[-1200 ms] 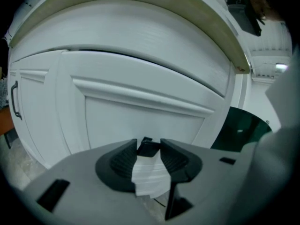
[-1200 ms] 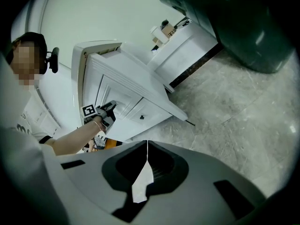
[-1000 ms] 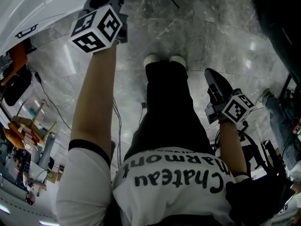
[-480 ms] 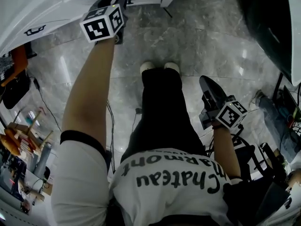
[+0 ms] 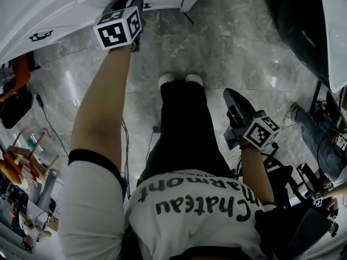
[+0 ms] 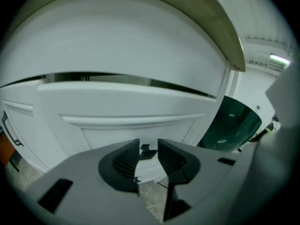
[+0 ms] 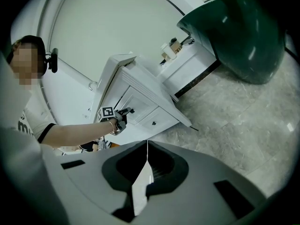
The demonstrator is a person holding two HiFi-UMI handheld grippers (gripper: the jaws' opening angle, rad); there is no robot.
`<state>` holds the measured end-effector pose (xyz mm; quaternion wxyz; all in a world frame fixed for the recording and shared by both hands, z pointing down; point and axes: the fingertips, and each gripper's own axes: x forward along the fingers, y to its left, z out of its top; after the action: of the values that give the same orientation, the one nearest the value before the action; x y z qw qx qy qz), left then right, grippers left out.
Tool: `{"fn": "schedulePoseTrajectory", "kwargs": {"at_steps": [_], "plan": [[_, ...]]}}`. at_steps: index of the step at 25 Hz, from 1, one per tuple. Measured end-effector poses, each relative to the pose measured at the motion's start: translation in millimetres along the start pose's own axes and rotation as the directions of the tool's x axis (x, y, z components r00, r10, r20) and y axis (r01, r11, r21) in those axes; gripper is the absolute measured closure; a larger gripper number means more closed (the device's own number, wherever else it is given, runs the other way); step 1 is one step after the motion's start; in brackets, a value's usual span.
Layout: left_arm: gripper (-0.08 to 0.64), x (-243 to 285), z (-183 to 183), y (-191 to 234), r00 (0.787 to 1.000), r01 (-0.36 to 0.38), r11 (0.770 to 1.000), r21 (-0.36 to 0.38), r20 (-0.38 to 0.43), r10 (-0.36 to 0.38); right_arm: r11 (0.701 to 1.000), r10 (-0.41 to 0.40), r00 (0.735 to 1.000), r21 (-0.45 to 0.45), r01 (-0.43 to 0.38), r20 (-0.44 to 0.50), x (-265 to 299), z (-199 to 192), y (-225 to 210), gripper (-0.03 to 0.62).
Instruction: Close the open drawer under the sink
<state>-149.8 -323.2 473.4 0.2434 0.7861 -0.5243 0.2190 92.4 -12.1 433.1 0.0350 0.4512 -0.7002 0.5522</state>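
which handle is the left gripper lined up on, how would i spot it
Find the white cabinet and go down to its panelled drawer front. The handle is the small black one on that front, framed between the jaws of the left gripper, which have just been closing. The other black handle is longer and sits far off to the left.

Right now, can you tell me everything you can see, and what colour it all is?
Cabinet: one, white, against the wall.
Drawer handle: one, black, on the cabinet front, between the left jaws.
Big tub: one, dark green, beside the cabinet.
Floor: grey marble, underfoot.
Shoes: two, white, on the floor.
Left gripper: one, grey, at the cabinet front; jaws apart, just been closing round the handle, not pressing it.
Right gripper: one, grey, held away from the cabinet; jaws together, empty.
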Motion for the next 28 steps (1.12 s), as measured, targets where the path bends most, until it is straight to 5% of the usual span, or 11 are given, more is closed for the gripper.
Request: {"fn": "schedulePoseTrajectory", "kwargs": {"at_steps": [9, 15, 24, 28], "plan": [[0.451, -41.0, 31.6, -3.6, 0.999, 0.022, 0.999, 0.047, 0.03, -0.024, 0.997, 0.052, 0.998, -0.048, -0.054, -0.03, 4.0, 4.7, 39.2, 0.58], [0.467, -101.4, 35.1, -31.1, 0.993, 0.102, 0.99, 0.102, 0.044, -0.107, 0.987, 0.124, 0.992, -0.099, -0.124, -0.011, -4.9, 32.1, 94.5, 0.58], [0.519, -229.7, 39.5, -78.5, 0.989, 0.108, 0.992, 0.068, 0.097, -0.114, 0.885, 0.322, 0.946, -0.345, -0.313, -0.033, -14.5, 102.3, 212.9, 0.58], [0.519, -267.1, 79.5, -93.7, 0.98, 0.089, 0.994, 0.057, 0.171, -0.098, 0.83, 0.351, 0.933, -0.436, -0.347, -0.075, -19.0, 116.3, 254.5, 0.58]]}}
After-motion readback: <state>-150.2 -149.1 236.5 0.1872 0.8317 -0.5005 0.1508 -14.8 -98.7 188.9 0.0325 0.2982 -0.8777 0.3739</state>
